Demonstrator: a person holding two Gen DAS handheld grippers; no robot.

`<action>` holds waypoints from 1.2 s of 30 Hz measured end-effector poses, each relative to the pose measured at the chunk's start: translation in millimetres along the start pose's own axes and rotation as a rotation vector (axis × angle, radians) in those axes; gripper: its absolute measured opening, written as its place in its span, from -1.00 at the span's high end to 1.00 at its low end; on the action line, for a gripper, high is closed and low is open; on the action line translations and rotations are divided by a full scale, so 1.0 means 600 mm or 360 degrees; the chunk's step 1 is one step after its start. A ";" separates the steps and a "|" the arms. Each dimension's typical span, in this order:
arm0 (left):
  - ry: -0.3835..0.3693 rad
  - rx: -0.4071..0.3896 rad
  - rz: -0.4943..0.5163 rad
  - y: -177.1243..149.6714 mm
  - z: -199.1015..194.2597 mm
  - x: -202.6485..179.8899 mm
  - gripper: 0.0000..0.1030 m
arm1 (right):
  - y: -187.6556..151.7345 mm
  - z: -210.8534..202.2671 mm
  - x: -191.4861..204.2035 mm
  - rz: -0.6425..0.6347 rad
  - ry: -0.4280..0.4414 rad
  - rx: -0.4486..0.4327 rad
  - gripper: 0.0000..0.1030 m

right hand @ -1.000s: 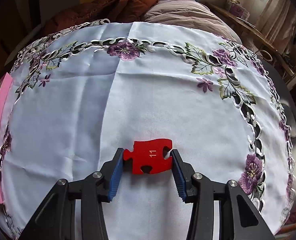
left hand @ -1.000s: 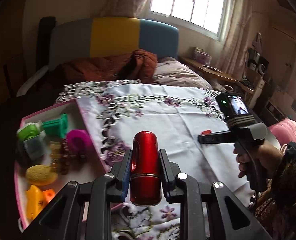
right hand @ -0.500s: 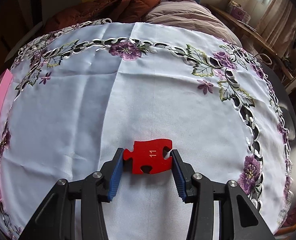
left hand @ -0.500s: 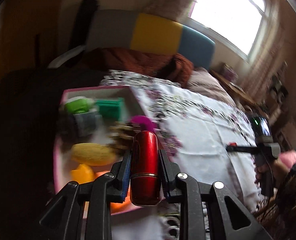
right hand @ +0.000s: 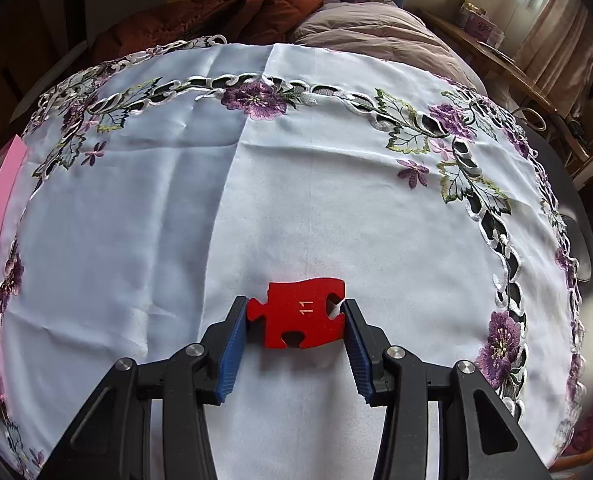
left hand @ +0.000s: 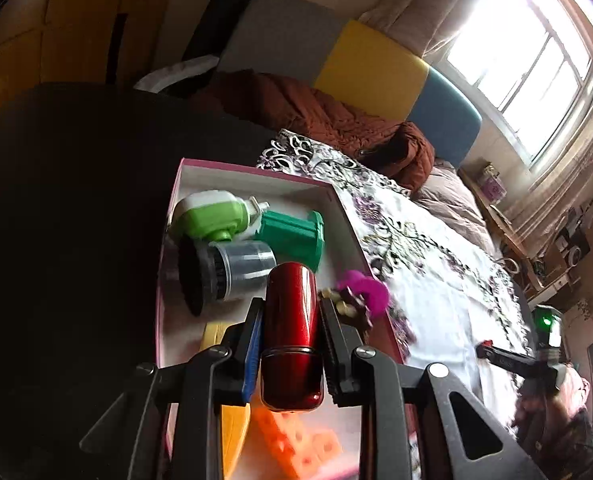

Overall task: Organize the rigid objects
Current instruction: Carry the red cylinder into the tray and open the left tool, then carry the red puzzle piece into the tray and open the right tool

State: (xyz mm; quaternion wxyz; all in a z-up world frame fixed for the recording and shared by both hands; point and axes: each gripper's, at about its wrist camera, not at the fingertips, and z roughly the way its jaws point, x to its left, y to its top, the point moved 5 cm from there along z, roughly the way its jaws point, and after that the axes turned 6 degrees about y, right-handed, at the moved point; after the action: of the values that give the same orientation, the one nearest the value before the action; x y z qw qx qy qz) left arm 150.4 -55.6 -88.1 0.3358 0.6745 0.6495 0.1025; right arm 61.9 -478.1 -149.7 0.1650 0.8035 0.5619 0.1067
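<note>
L gripper (left hand: 291,320) jaws clamp red cylinder (left hand: 291,332) over pink box (left hand: 168,240) at desk's left; R gripper (right hand: 295,322) jaws pinch red puzzle piece (right hand: 298,312) on near tablecloth (right hand: 256,200).

Both wrist views look down closely, sharing the tablecloth (right hand: 296,200), apparently.

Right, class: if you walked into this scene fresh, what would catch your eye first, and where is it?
First, the glossy red metallic cylinder clamped in the left hand-held gripper, poised over the pink box of bright toys. Next, the red jigsaw piece numbered 11, gripped by the right hand-held gripper on the white embroidered tablecloth. Inside the box, the green column-shaped toy stands out.
</note>
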 end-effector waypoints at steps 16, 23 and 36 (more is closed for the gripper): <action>0.0262 -0.0089 0.0093 -0.029 -0.045 0.024 0.37 | 0.002 -0.006 0.011 -0.0065 -0.0053 -0.0021 0.10; 0.0381 -0.0144 0.0156 -0.054 -0.084 0.033 0.37 | 0.013 -0.054 0.061 -0.0158 0.0119 -0.0201 0.10; 0.0459 -0.0233 0.0135 -0.057 -0.128 0.051 0.33 | -0.053 -0.177 0.415 -0.0794 0.0759 -0.0336 0.10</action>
State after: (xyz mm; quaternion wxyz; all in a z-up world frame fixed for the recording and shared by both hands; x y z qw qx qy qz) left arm 82.8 -4.4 -59.5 0.2828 0.6533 0.6527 0.2594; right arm 82.6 -218.8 -67.7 0.1324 0.5725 0.7494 0.3052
